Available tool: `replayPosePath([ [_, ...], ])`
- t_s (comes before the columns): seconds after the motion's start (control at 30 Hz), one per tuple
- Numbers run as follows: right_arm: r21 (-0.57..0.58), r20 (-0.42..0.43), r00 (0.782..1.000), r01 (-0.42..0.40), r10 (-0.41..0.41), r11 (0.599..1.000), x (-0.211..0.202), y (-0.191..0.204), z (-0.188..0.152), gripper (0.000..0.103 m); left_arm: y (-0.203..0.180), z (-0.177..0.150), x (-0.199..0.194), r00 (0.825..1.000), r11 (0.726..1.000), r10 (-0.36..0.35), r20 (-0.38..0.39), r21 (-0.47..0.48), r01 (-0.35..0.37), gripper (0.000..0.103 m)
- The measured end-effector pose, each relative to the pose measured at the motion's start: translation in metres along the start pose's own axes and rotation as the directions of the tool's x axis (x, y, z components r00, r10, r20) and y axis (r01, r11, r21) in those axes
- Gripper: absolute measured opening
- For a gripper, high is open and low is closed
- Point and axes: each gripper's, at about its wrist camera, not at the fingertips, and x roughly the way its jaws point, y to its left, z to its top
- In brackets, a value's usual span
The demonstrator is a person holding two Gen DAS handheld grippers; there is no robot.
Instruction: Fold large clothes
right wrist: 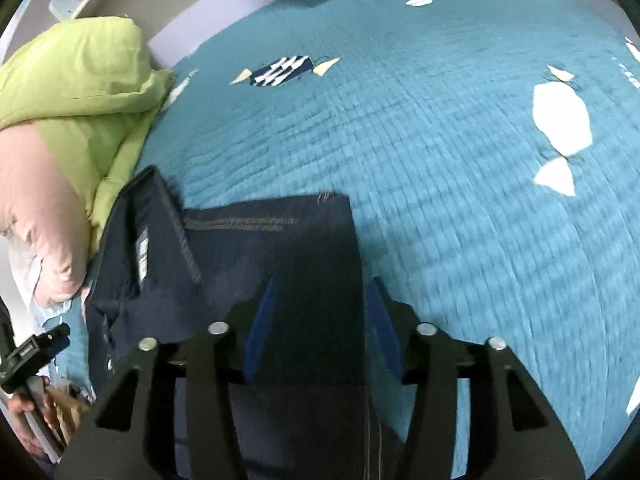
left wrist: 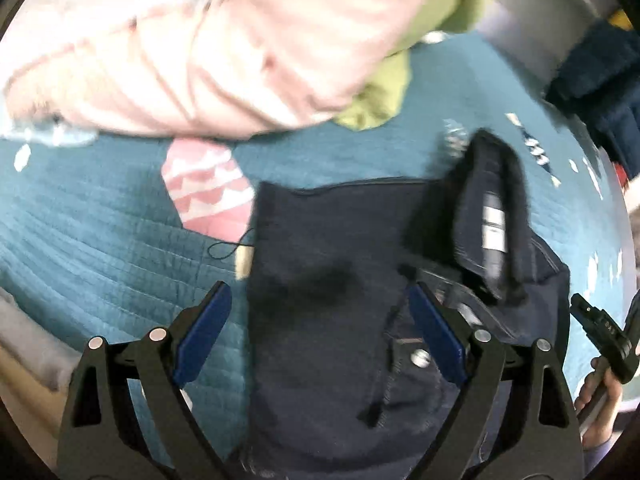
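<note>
One dark jeans (left wrist: 332, 280) lies between both open tongs (left wrist: 320, 332); one quilt (right wrist: 440, 160).

I'm seeing dark navy denim jeans (right wrist: 260, 248), matt with pale stitching, on a ribbed, quilted teal cloth bedspread (right wrist: 440, 140); my left gripper (left wrist: 320, 336) looks matt black plastic, shiny metal pins.

We see the pink garment (left wrist: 192, 52) at upper left of the left wrist view smeared by motion blur and cut off by the top edge. The dark jeans (right wrist: 280, 264) run under the gripper bodies at the bottom of both views, their lower part hidden.
</note>
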Motion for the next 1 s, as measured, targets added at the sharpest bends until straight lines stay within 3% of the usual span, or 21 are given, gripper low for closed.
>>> replayPosePath([
  [0.2,0.022,-0.055,0.998,0.004,-0.002,1.000,0.021,-0.005,0.019,0.051,0.018,0.015,0.034,0.995,0.998,0.068,-0.073,0.005,-0.068,0.090],
  [0.3,0.035,-0.070,0.997,-0.041,0.044,0.999,0.028,-0.007,0.022,0.059,0.025,0.019,0.049,0.992,0.997,0.071,-0.105,-0.017,-0.073,0.090],
  [0.5,0.031,-0.075,0.989,-0.129,0.131,0.991,0.032,-0.005,0.029,0.062,0.015,0.029,0.057,0.992,0.996,0.088,-0.087,0.021,-0.086,0.091],
  [0.57,0.014,-0.066,0.989,-0.134,0.135,0.991,0.031,-0.002,0.029,0.058,0.009,0.030,0.061,0.993,0.996,0.082,-0.088,0.043,-0.078,0.089],
  [0.63,0.010,-0.071,0.988,-0.137,0.138,0.990,0.033,-0.004,0.028,0.054,0.003,0.029,0.062,0.994,0.996,0.076,-0.075,0.058,-0.072,0.081],
  [0.7,0.006,-0.067,0.991,-0.116,0.117,0.993,0.033,-0.009,0.029,0.039,-0.002,0.028,0.062,0.994,0.992,0.097,-0.051,0.087,-0.092,0.073],
  [0.73,0.006,-0.061,0.992,-0.107,0.107,0.994,0.032,-0.012,0.028,0.021,-0.005,0.027,0.062,0.993,0.990,0.109,-0.040,0.099,-0.105,0.069],
  [0.77,0.013,-0.055,0.991,-0.122,0.122,0.992,0.031,-0.016,0.027,0.016,-0.006,0.025,0.061,0.993,0.988,0.117,-0.030,0.105,-0.114,0.063],
  [0.8,0.018,-0.049,0.989,-0.136,0.136,0.991,0.030,-0.019,0.026,0.014,-0.007,0.025,0.059,0.992,0.987,0.120,-0.023,0.107,-0.117,0.058],
  [0.87,0.013,-0.016,0.988,-0.151,0.152,0.988,0.022,-0.019,0.023,0.010,-0.008,0.024,0.050,0.991,0.985,0.133,-0.003,0.107,-0.132,0.022],
  [1.0,-0.021,0.051,0.983,-0.177,0.178,0.984,0.000,-0.009,0.019,0.009,0.000,0.020,0.029,0.997,0.991,0.076,0.027,0.110,-0.078,0.012],
])
